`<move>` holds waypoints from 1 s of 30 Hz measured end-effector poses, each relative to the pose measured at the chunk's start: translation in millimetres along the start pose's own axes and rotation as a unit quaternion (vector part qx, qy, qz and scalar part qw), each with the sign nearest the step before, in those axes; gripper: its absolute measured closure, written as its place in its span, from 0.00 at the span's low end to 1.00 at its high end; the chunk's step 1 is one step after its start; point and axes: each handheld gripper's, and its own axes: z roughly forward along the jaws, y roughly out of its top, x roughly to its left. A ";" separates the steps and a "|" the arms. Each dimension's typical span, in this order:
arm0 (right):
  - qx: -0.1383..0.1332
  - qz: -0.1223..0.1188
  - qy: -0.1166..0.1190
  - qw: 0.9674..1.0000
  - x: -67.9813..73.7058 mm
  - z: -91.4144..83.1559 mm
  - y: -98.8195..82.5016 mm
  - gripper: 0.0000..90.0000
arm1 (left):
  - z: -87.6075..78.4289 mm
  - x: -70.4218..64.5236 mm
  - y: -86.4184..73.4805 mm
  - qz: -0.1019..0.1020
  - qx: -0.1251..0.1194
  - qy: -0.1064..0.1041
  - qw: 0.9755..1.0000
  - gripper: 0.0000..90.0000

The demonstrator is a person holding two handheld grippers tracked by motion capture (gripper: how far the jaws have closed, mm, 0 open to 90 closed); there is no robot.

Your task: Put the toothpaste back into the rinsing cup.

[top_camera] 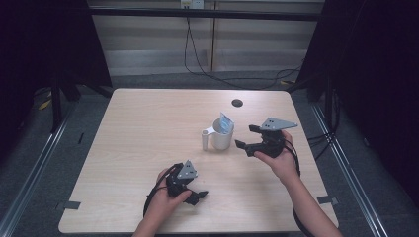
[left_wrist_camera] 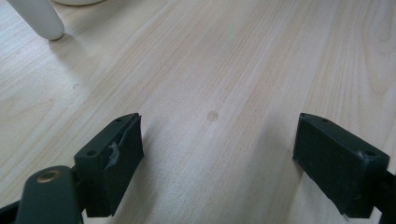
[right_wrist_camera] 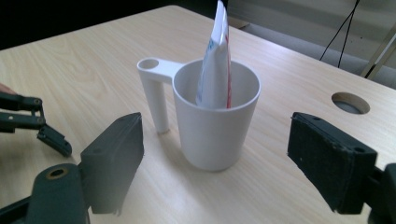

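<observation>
A white cup (top_camera: 221,134) with a tube-shaped side handle stands upright on the right half of the wooden table (top_camera: 148,128). A white and blue packet (top_camera: 226,123) sticks up out of it. My right gripper (top_camera: 245,137) is just right of the cup, open, jaws pointing at it without touching. In the right gripper view the cup (right_wrist_camera: 215,130) and packet (right_wrist_camera: 215,60) stand ahead of the wide-apart jaws of the right gripper (right_wrist_camera: 219,140). My left gripper (top_camera: 197,196) rests open near the front edge. In its own view the left gripper (left_wrist_camera: 217,144) has bare wood between its jaws.
A round cable hole (top_camera: 237,102) sits in the table behind the cup. The cup's handle foot (left_wrist_camera: 39,18) shows at the top left of the left gripper view. Dark curtains flank the table, and cables hang at the back wall.
</observation>
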 end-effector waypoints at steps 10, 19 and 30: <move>0.017 -0.003 0.008 1.000 2.5 -9.2 -17.1 0.20 | 0.1 -0.2 0.0 -0.001 -0.001 0.000 1.000 0.17; 0.023 0.000 0.018 1.000 6.3 -16.3 -26.2 0.20 | 0.0 0.0 0.0 0.000 0.000 0.000 1.000 0.17; 0.046 -0.002 0.024 0.999 10.2 -23.9 -44.7 0.20 | 0.3 -0.3 -0.1 -0.003 -0.002 0.000 1.000 0.17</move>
